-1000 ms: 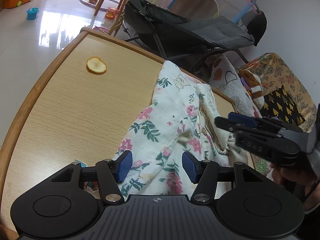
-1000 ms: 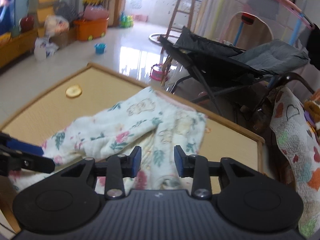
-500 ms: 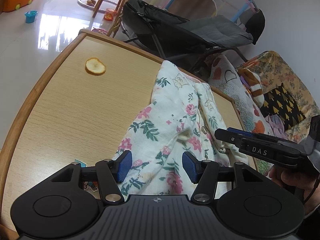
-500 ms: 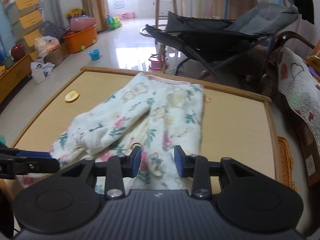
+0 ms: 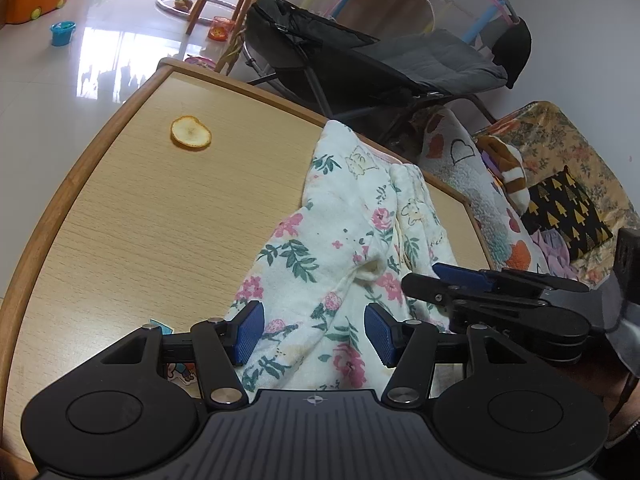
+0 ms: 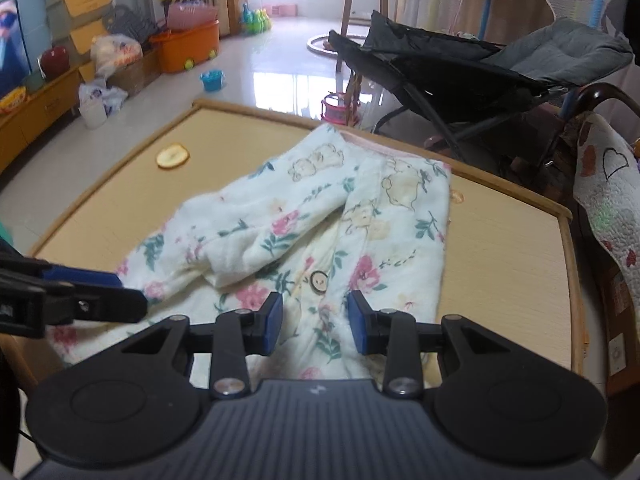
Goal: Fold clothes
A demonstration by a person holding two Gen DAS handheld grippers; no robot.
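A soft, fleecy floral garment (image 6: 304, 236) lies crumpled on the right half of the pale wood-grain bench (image 5: 132, 216), which has a raised, rounded wooden rim. The cloth is cream with pink flowers, green leaves and bear prints; 1 round wooden button (image 6: 319, 280) shows near its front. A thin dried citrus slice (image 5: 191, 132) lies flat, well apart from the garment. The left claw (image 5: 314, 332) hovers over the near hem, its ribbed blue pads spread with nothing pinched. The right claw (image 6: 314, 322) is also spread over the fabric, gripping nothing. On the floor, an orange plastic bin (image 6: 188, 48) carries a pink tub; its contents cannot be told.
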